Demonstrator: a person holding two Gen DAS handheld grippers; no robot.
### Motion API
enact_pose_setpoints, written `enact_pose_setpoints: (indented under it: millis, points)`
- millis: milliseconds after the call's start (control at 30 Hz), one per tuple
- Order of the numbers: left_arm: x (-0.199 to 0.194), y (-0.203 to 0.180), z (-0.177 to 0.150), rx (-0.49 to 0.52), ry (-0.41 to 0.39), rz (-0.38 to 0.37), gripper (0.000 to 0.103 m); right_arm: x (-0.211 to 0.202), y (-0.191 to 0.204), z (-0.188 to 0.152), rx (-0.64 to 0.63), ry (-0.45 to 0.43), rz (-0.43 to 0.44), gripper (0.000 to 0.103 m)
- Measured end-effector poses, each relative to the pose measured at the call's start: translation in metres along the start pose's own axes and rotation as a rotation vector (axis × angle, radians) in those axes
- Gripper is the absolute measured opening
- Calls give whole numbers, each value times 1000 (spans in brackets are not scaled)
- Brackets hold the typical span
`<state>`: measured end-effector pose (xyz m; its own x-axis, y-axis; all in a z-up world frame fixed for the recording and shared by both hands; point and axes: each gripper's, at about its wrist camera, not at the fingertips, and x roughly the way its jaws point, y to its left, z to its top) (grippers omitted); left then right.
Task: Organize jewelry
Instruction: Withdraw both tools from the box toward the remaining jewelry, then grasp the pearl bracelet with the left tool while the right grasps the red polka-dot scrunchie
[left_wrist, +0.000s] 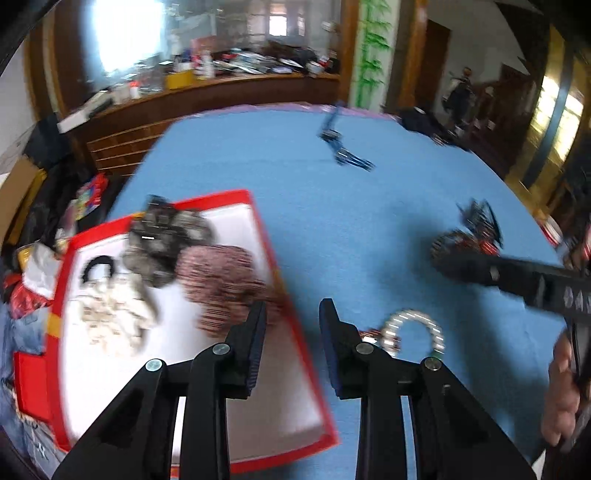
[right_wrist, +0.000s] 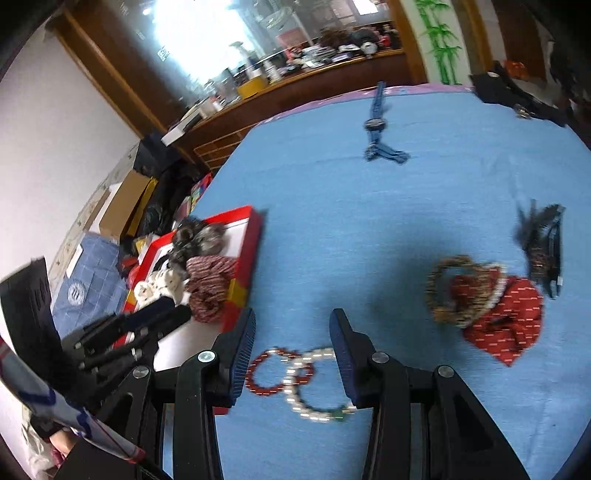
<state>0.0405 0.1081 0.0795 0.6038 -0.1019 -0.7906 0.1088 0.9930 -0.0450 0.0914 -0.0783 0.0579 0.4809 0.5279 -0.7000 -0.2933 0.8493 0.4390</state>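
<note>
A red box (left_wrist: 291, 317) with a white lining holds a grey scrunchie (left_wrist: 166, 236), a maroon scrunchie (left_wrist: 221, 280), a cream scrunchie (left_wrist: 110, 317) and a black hair tie. My left gripper (left_wrist: 293, 332) is open and empty over the box's right edge. A white bead bracelet (left_wrist: 417, 325) lies on the blue cloth beside it. In the right wrist view my right gripper (right_wrist: 291, 339) is open and empty above a red bead bracelet (right_wrist: 262, 373) and the white bead bracelet (right_wrist: 314, 391). The box (right_wrist: 251, 251) is at left.
On the blue table cloth (right_wrist: 369, 221) lie a brown bead bracelet (right_wrist: 439, 291) on a red scrunchie (right_wrist: 509, 325), a dark hair clip (right_wrist: 543, 243) and a blue watch (right_wrist: 376, 125). Boxes and bags clutter the floor at left. A wooden counter stands behind.
</note>
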Motion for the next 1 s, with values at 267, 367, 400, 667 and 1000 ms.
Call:
enact_pose_setpoints:
  millis: [267, 367, 400, 667, 1000]
  points:
    - [35, -57, -6, 77, 103, -98, 28, -34, -75, 10, 128, -112, -87, 45]
    - [51, -74, -8, 111, 135, -86, 28, -43, -106, 14, 188, -131, -91, 45]
    - [56, -78, -9, 121, 143, -82, 28, -46, -116, 14, 214, -136, -91, 45]
    - [81, -101, -7, 165, 158, -16, 11, -52, -143, 13, 292, -108, -84, 45]
    - [66, -111, 14, 84, 7, -124, 9, -41, -150, 5, 301, -38, -131, 45]
